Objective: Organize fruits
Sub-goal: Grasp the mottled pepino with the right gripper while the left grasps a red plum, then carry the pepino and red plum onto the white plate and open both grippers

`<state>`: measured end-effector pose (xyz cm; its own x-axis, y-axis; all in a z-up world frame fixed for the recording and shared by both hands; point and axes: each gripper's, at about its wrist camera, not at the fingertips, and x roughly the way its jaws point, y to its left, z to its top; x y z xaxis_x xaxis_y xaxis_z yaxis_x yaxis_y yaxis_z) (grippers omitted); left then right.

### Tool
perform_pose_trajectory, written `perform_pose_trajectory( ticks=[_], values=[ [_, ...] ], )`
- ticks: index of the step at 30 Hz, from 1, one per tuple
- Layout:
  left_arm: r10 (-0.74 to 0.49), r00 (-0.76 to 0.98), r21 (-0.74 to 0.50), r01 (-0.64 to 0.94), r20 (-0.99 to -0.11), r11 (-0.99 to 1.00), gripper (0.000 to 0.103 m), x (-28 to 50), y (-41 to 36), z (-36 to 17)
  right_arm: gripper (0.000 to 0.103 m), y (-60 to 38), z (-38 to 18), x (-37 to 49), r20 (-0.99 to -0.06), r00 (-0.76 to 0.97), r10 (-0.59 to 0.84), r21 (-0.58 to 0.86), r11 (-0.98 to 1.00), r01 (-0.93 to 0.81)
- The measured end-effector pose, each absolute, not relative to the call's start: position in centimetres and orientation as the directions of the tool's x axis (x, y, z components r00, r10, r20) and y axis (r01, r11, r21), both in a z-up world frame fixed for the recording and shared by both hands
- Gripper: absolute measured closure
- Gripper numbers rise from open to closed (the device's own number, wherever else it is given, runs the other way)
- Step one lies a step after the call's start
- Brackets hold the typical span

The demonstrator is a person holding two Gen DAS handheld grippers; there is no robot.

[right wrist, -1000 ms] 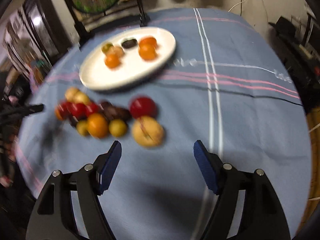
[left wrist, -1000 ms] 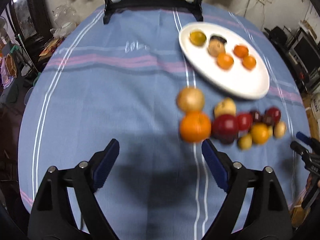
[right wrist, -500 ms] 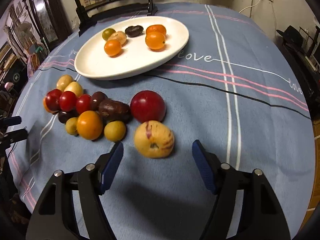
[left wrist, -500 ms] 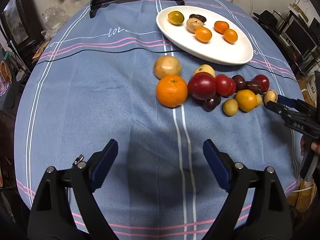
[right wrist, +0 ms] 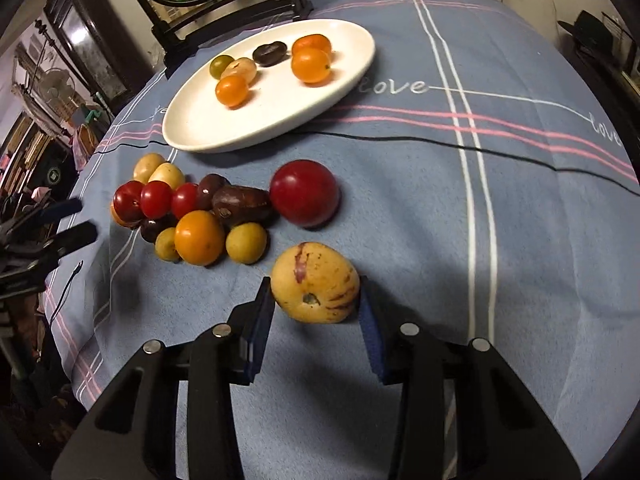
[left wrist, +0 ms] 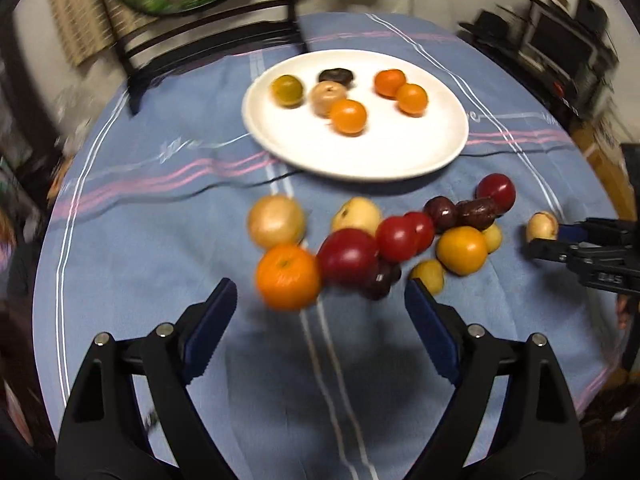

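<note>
My left view is blurred. My right gripper (right wrist: 316, 300) has just been closing its jaws around the streaked yellow fruit (right wrist: 315, 293), pads at its sides; whether they pinch it I can't tell. My left gripper (left wrist: 320, 320) stands spread, empty. I count six fruits on the white plate (right wrist: 280, 120), far from the heap.
</note>
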<state>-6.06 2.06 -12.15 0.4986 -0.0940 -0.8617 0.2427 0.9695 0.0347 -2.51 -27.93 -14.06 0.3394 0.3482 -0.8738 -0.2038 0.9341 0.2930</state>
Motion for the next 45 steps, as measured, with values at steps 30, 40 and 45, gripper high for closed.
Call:
perform_pose_trajectory(
  ticks=[30,40,45],
  values=[
    [-0.221,0.506,-0.059,0.316,-0.834,0.947,0.063,-5.1,2.1,-8.4,0.062,-26.4,-12.1,-3.5,-0.845,0.350,0.405,0.347,0.912,-0.217],
    [-0.151,0.588,-0.013,0.232,-0.795,0.973,0.063,-0.4,0.3,-4.0,0.062,-24.7,-5.5,1.2,-0.758,0.463,0.459,0.348,0.885,-0.308],
    [-0.101,0.625,0.036,0.203,-0.774,0.979,0.063,1.7,-0.8,-2.6,0.061,-23.6,-2.9,4.6,-0.718,0.515,0.468,0.332,0.881,-0.338]
  ],
)
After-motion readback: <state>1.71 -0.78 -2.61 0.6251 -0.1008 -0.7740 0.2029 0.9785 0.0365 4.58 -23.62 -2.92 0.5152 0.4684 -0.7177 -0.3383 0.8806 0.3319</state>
